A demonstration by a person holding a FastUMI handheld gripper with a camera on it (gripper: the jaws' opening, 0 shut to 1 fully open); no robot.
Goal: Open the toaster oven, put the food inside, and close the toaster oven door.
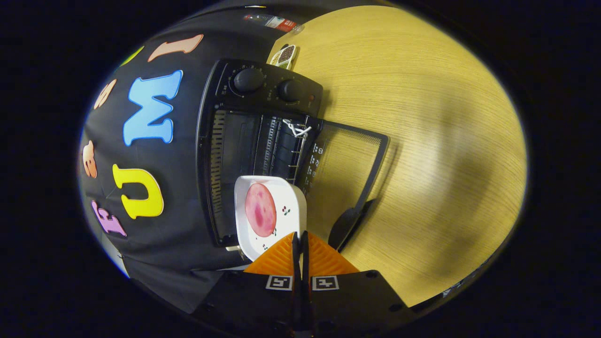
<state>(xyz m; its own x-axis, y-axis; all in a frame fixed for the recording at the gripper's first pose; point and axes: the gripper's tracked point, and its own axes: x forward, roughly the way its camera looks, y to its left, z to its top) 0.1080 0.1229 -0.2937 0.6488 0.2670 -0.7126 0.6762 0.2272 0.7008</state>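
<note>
I work over a pale wooden table (pixel 422 117) with fine straight grain. Light falls unevenly across it: bright in a broad band, with soft grey shadows pooling over other parts. A black cloth wall (pixel 155 263) closes the booth along the table's one side, hanging in loose folds. At the far end of the table sits a small packet (pixel 284 55), and past it a bottle (pixel 272 21) lies against the cloth.

Near corner of the white square plate (pixel 270 213) hidden behind the gripper (pixel 299 241) (fingers pressed together), small packet (pixel 284 56) behind the black toaster oven (pixel 263 141) too small to identify
</note>
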